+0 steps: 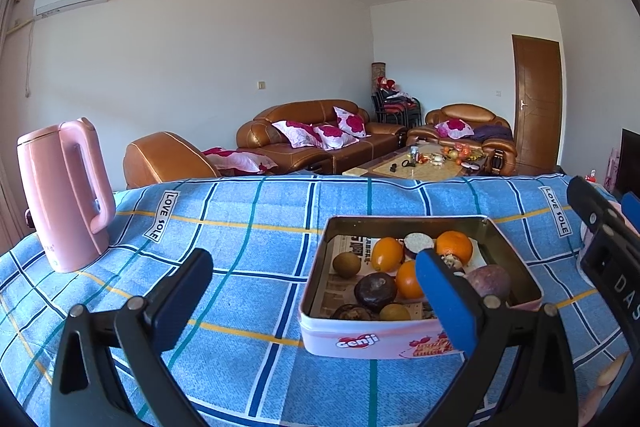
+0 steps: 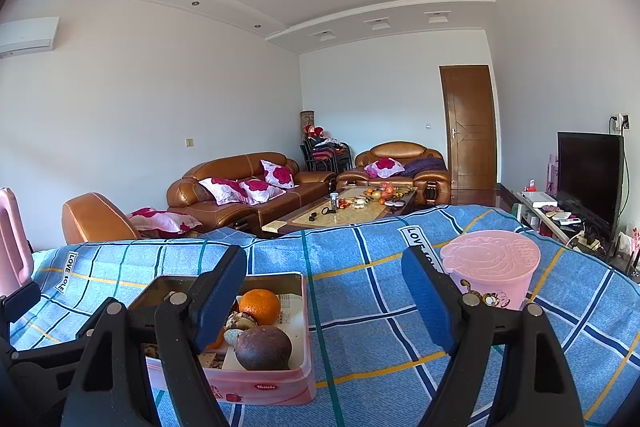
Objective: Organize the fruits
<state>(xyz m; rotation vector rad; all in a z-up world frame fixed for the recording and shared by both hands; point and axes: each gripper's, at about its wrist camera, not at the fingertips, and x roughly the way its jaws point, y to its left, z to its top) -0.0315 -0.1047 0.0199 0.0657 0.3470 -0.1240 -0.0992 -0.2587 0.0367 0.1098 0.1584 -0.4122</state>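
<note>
A pink tin box (image 1: 384, 341) lined with newspaper stands on the blue plaid cloth. It holds several fruits: oranges (image 1: 454, 247), a kiwi (image 1: 346, 263), a dark passion fruit (image 1: 375, 291) and others. In the right wrist view the tin (image 2: 264, 389) lies low left, with an orange (image 2: 260, 306) and a dark round fruit (image 2: 262, 348) showing. My left gripper (image 1: 316, 291) is open and empty, hovering at the tin's near left side. My right gripper (image 2: 324, 297) is open and empty, just right of the tin.
A pink kettle (image 1: 64, 195) stands at the table's far left. A pink lidded cup (image 2: 490, 271) stands to the right of my right gripper. The blue plaid cloth (image 1: 248, 227) covers the table. Sofas and a coffee table lie beyond the far edge.
</note>
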